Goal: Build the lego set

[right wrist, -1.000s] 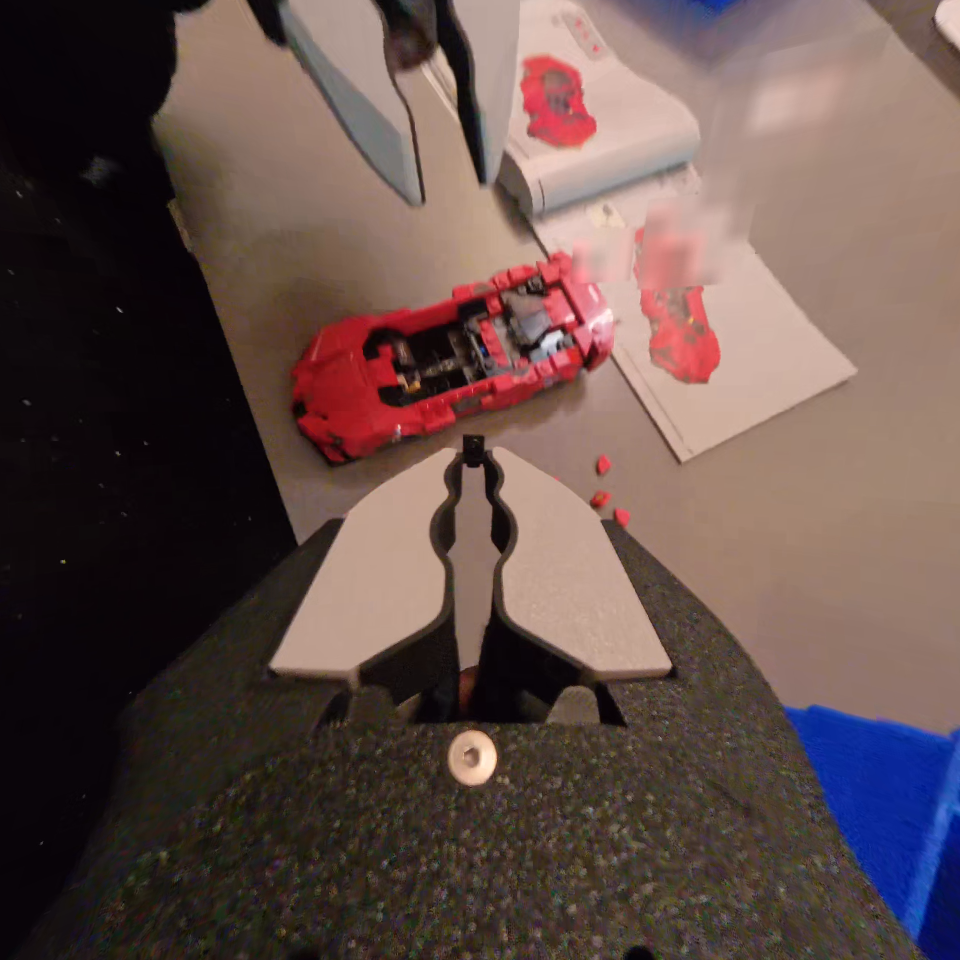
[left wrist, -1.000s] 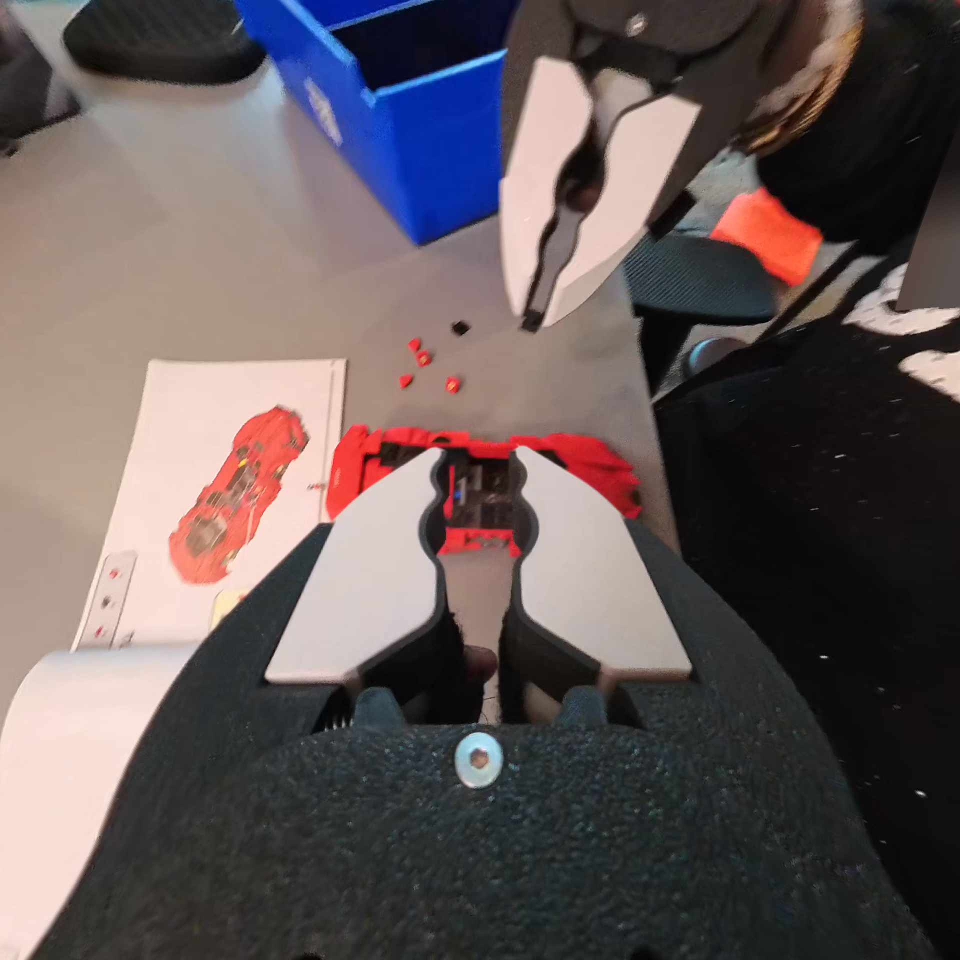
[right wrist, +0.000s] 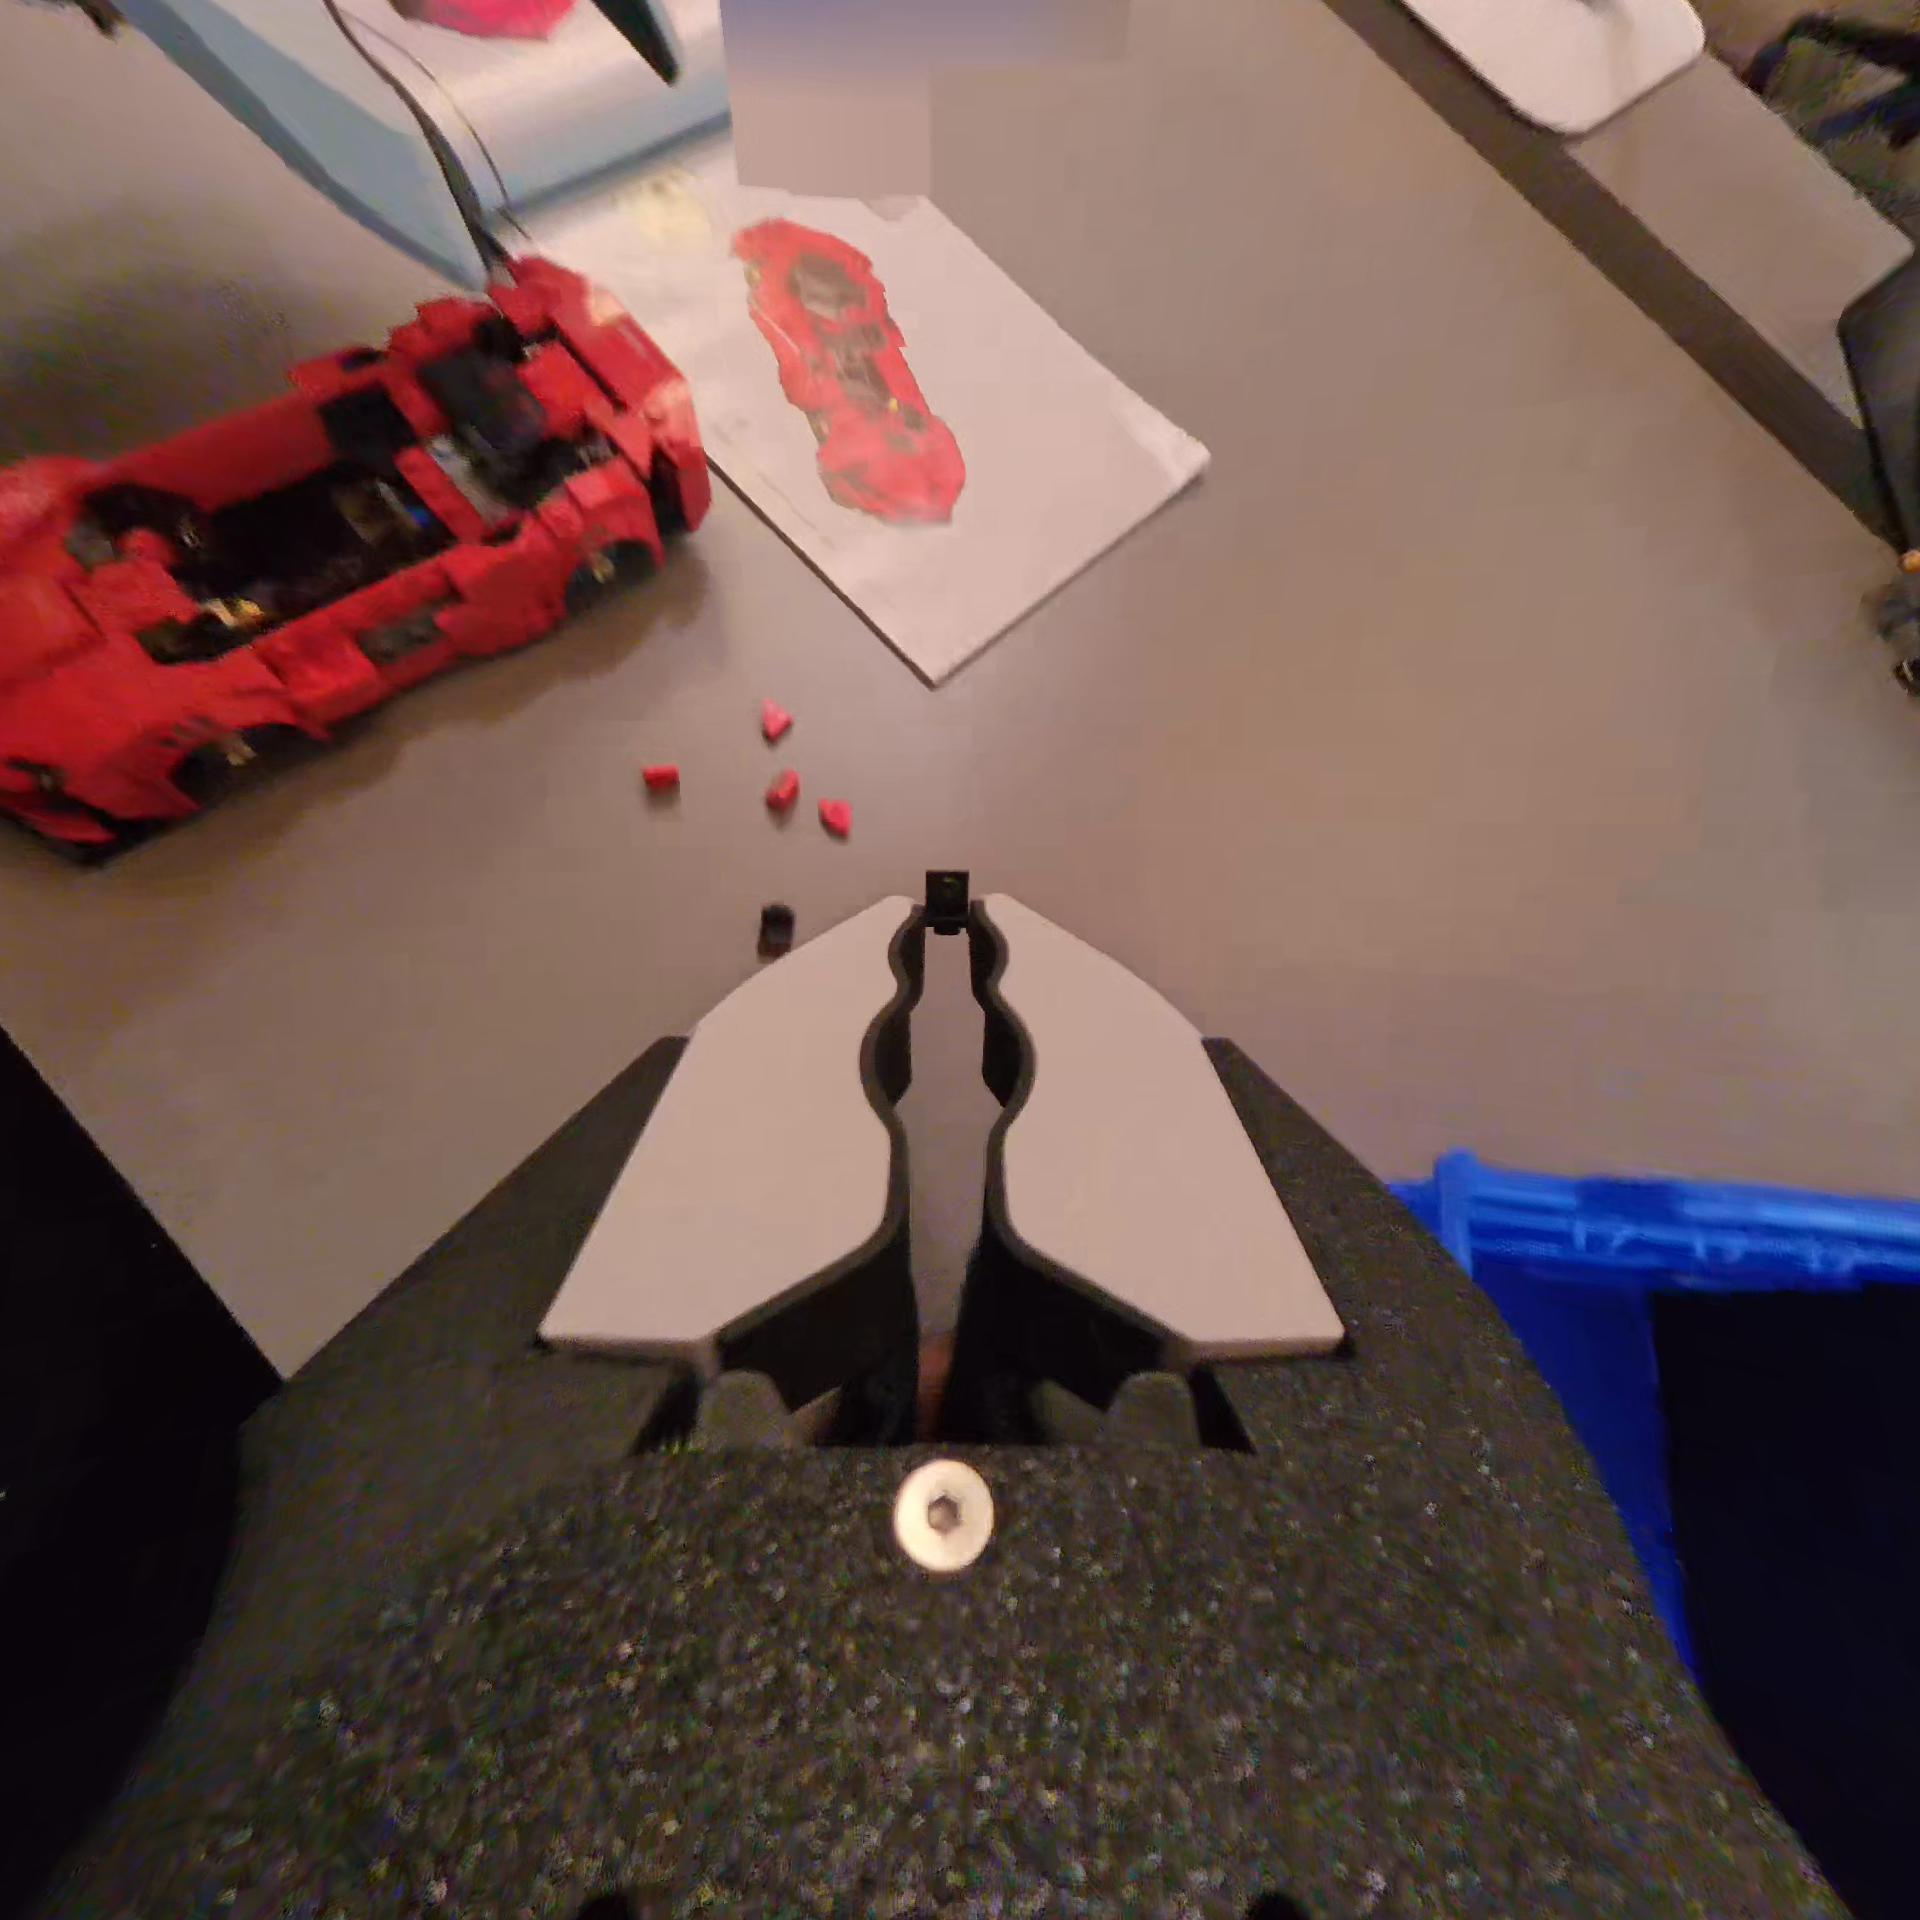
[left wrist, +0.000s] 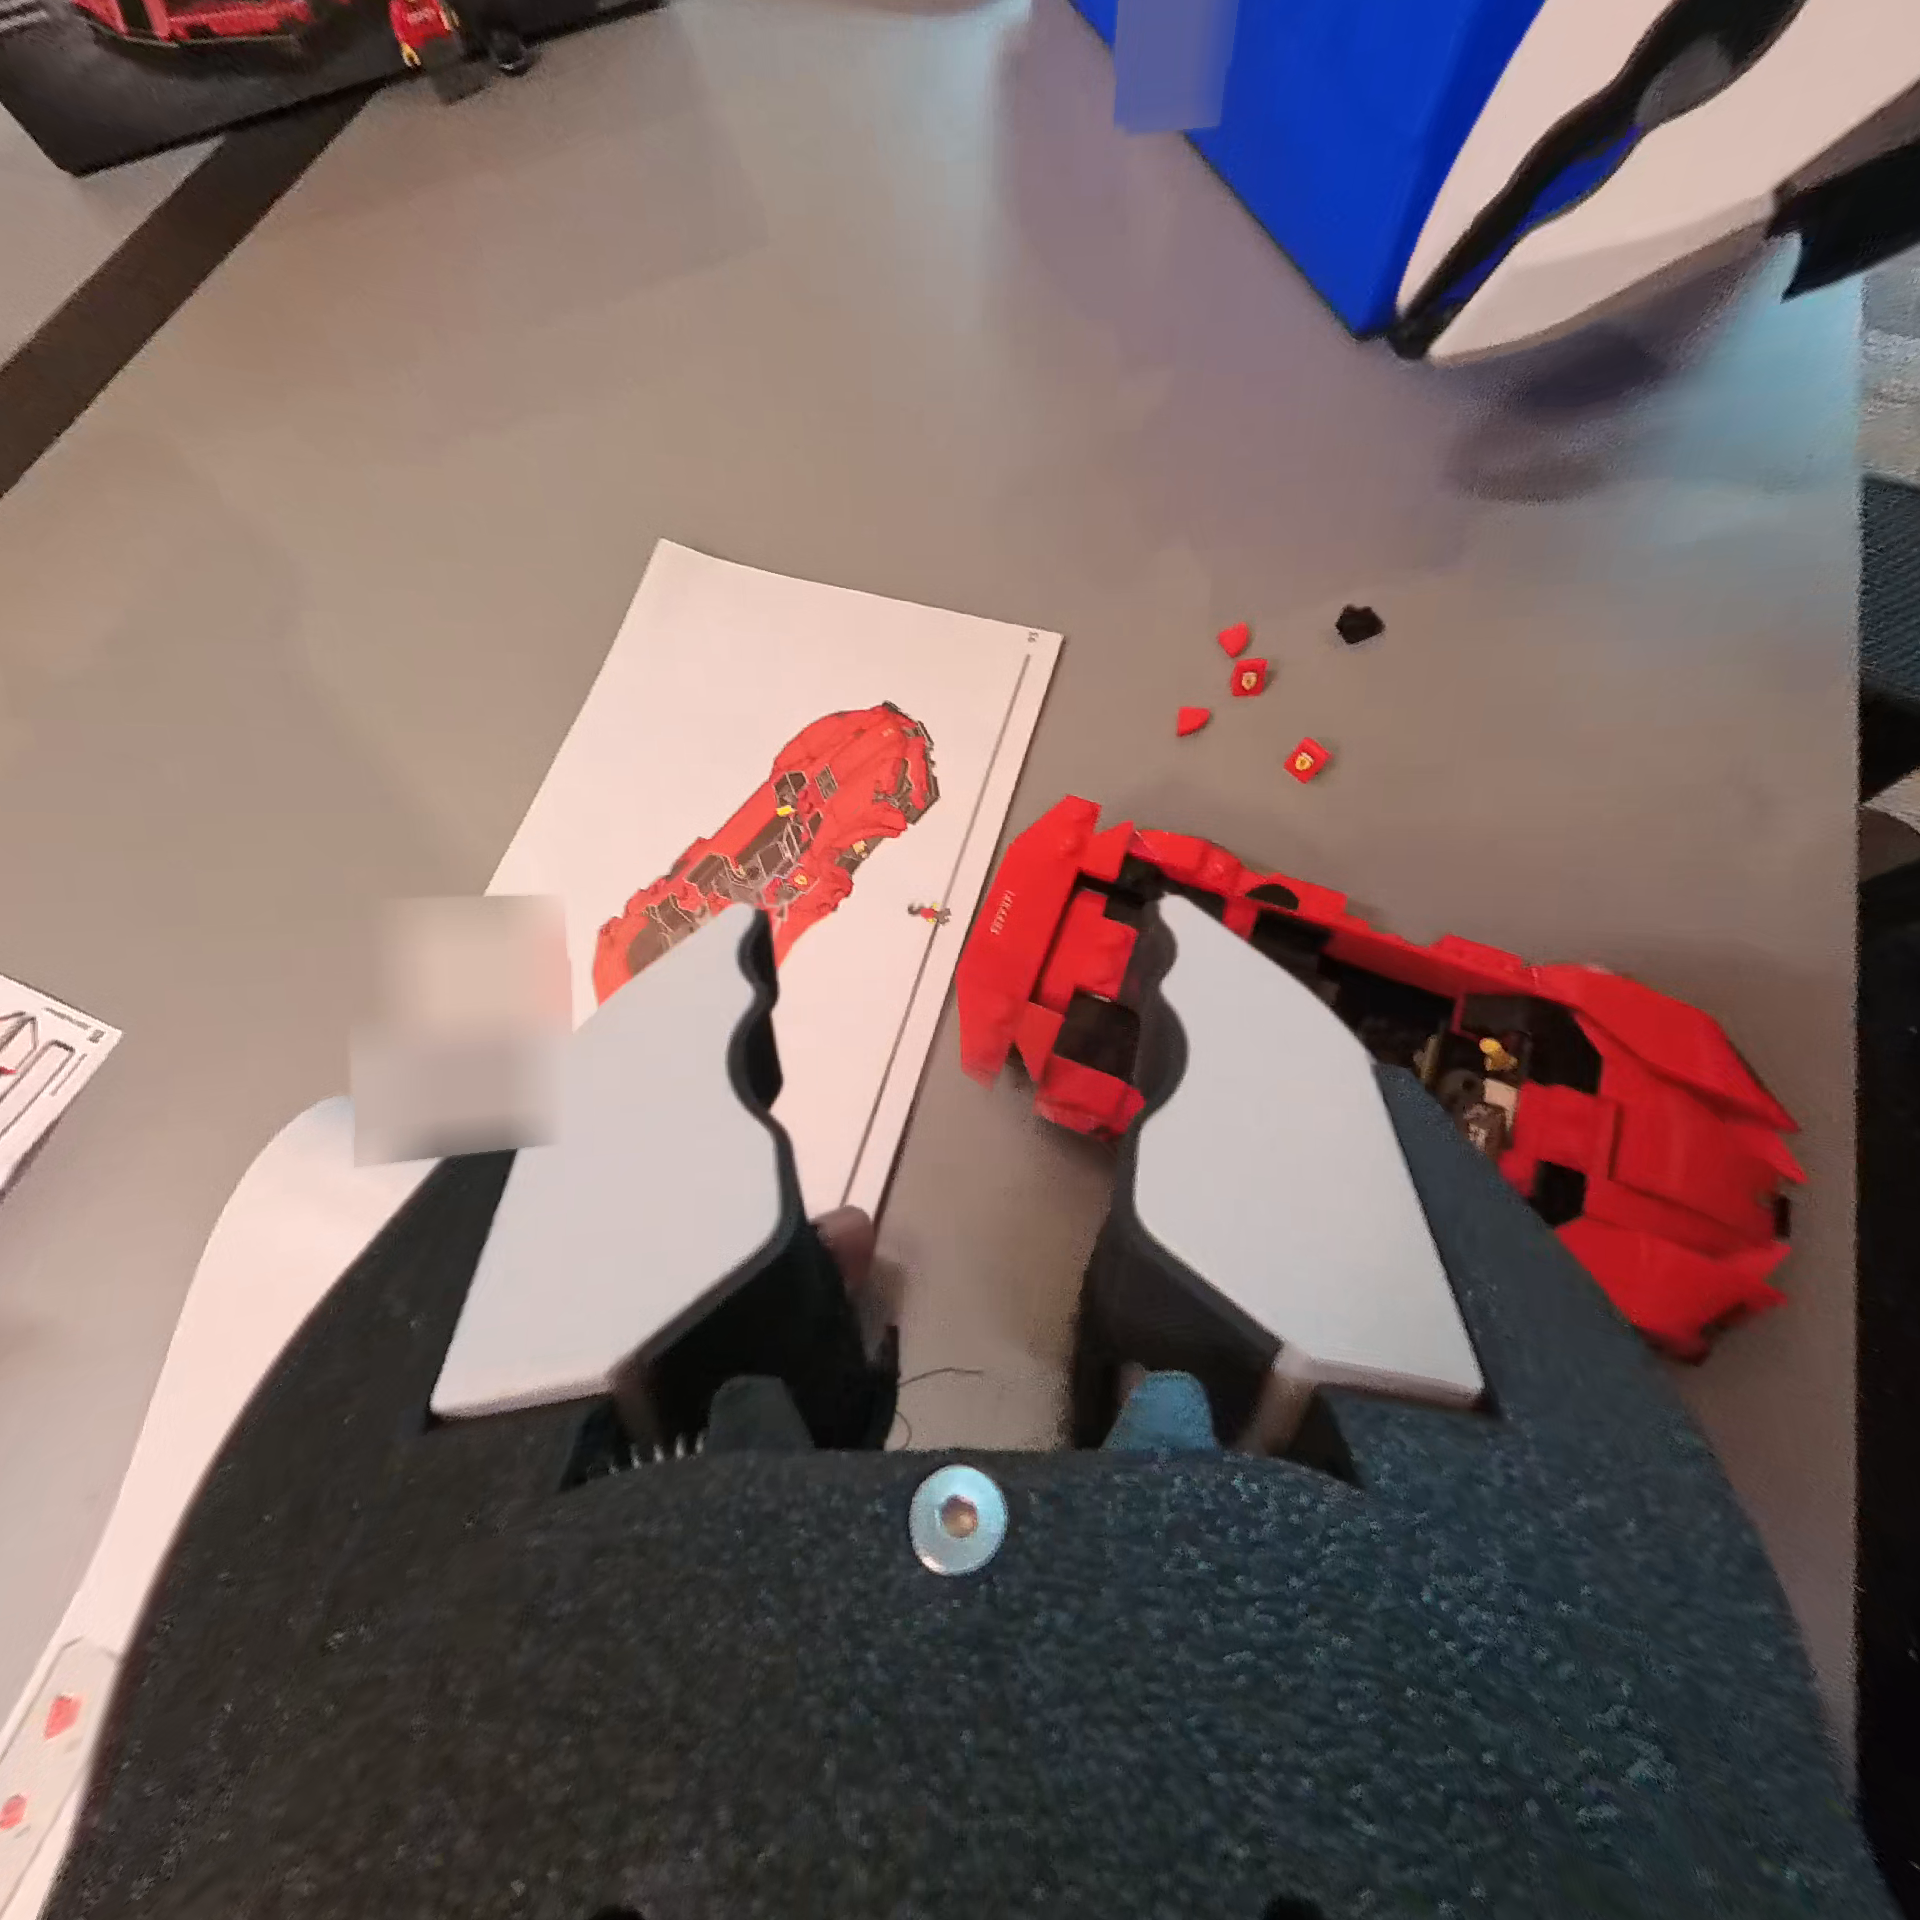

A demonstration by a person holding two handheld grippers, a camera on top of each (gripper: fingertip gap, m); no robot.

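The partly built red Lego car (left wrist: 1340, 1049) lies on the grey table, near its right edge. My left gripper (left wrist: 966, 925) is open wide, with its right finger (left wrist: 1247, 1060) over the car's rear end. In the right wrist view the car (right wrist: 312, 540) is at the left, and a left gripper finger (right wrist: 364, 145) reaches its rear corner. My right gripper (right wrist: 948, 916) is shut on a small black piece (right wrist: 948, 896) above the table. It also shows blurred in the left wrist view (left wrist: 1558, 208). Several small red pieces (right wrist: 779, 784) and a loose black piece (right wrist: 774, 927) lie on the table.
The instruction sheet (left wrist: 790, 769) lies left of the car, and a curled booklet (left wrist: 260, 1299) lies under my left gripper. A blue bin (left wrist: 1330, 156) stands at the back right. A sticker sheet (left wrist: 42, 1070) is at the far left. A dark box (left wrist: 208, 62) is at the back left. My hands' fingertips stand some 15 cm from each other.
My left gripper has opened wide and come in closer over the car's rear. My right gripper has pulled back from the car, still holding the black piece.
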